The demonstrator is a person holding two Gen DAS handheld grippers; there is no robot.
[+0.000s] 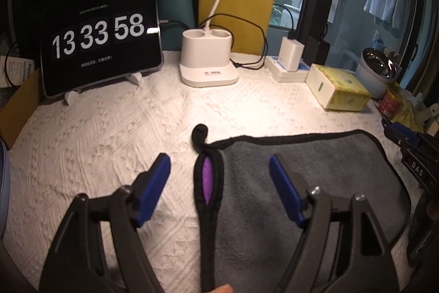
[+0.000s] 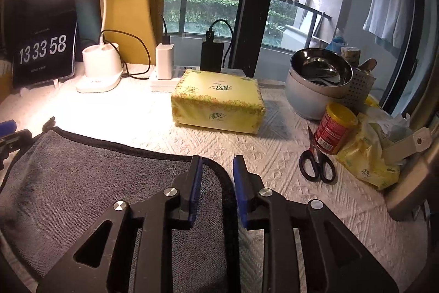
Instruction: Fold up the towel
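Note:
A grey towel (image 1: 301,183) with black trim lies folded on the white textured table cover. Its purple underside (image 1: 207,177) shows at the left folded edge, with a black hanging loop (image 1: 200,132) beyond it. My left gripper (image 1: 219,164) is wide open, its blue pads astride the left edge, holding nothing. In the right wrist view the towel (image 2: 82,177) fills the lower left. My right gripper (image 2: 217,164) is partly open over the towel's right far corner, one pad on each side of the trim, not clamped.
A tablet clock (image 1: 101,40), lamp base (image 1: 208,59), charger (image 1: 290,54) and yellow tissue box (image 2: 216,100) stand along the back. Steel bowls (image 2: 321,78), a red can (image 2: 334,128), scissors (image 2: 315,158) and a yellow packet (image 2: 367,155) crowd the right side.

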